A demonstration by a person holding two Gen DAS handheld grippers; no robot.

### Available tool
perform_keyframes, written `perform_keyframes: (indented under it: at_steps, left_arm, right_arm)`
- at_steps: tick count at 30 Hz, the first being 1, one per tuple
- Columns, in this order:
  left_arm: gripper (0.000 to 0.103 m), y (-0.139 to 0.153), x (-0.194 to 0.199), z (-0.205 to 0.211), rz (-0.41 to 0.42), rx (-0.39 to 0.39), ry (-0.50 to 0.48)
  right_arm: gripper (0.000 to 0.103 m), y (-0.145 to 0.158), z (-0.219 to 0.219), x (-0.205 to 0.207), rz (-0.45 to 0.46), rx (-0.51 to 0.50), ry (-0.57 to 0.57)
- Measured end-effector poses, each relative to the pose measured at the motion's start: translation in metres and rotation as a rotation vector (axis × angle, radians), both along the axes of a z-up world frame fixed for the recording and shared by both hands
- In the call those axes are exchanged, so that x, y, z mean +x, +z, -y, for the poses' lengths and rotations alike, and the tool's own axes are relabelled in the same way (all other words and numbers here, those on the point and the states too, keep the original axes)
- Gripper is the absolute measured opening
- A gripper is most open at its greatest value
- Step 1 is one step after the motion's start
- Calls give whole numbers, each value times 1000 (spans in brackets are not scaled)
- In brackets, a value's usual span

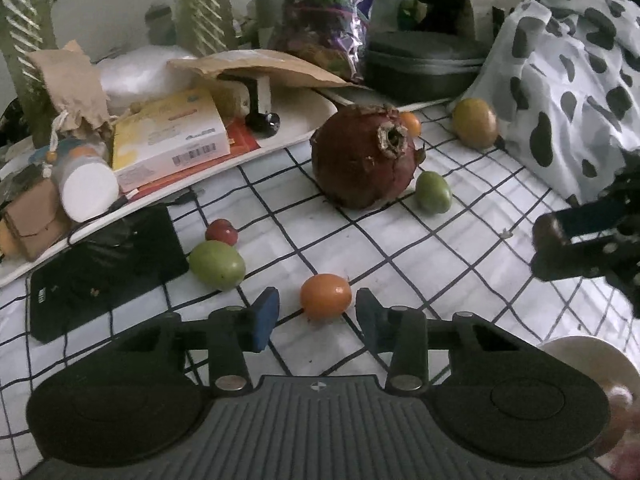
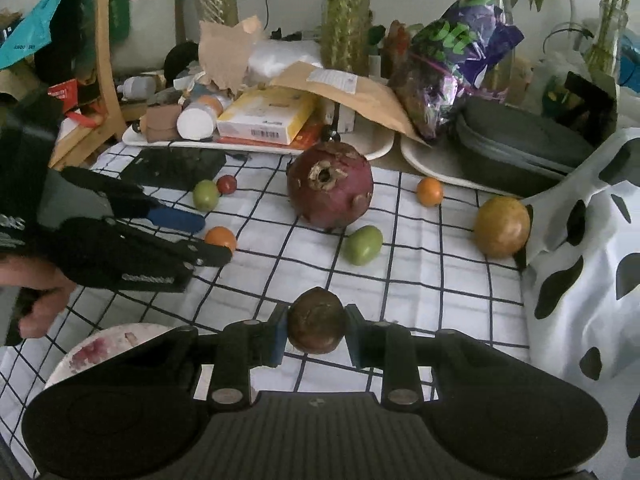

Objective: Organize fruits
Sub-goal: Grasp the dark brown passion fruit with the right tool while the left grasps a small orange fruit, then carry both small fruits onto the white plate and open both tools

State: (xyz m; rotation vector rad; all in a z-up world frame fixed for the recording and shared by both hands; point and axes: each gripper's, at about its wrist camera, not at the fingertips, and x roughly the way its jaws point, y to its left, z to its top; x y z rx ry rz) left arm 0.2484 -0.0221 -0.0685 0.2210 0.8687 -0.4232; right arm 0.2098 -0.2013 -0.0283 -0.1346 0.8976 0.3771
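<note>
My left gripper (image 1: 318, 312) is open, its blue pads either side of a small orange fruit (image 1: 325, 297) on the checked cloth; it also shows in the right wrist view (image 2: 208, 236). My right gripper (image 2: 316, 334) is shut on a dark brown round fruit (image 2: 318, 321) held just above the cloth. A large red pomegranate (image 1: 364, 156) lies mid-cloth. Around it are a green fruit (image 1: 433, 192), another green fruit (image 1: 217, 265), a small red fruit (image 1: 221, 232), a small orange fruit (image 2: 429, 191) and a yellow-brown fruit (image 1: 475, 122).
A floral white plate (image 2: 104, 350) sits at the near left of the right wrist view. A black pouch (image 1: 104, 272) lies left. A white tray (image 1: 304, 136) of boxes and clutter lines the back. A cow-print cloth (image 1: 560, 80) rises at right.
</note>
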Motion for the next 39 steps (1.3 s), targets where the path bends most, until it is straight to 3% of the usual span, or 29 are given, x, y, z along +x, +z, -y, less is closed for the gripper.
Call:
perform_keyframes:
  at_steps: [3,5,19,35,39]
  left_arm:
    - [27,-3,0,1,13,-11,-17]
    - [26,-1,-3,2,30,-14,-27]
    - [25,31,-45,-1,105,-47,-39]
    - [25,78,-122,7,118,-58,-31]
    - [25,78,-137,3,91,-66,-12]
  right_arm:
    - [31,2,0,-1,7,1,4]
    - [31,4,-1,-1,8,2,7]
    - [31,21,10,-32,20,52,-21]
    - [31,32,9,-92,28,94,21]
    - [31,33,7,-106,23,95,25]
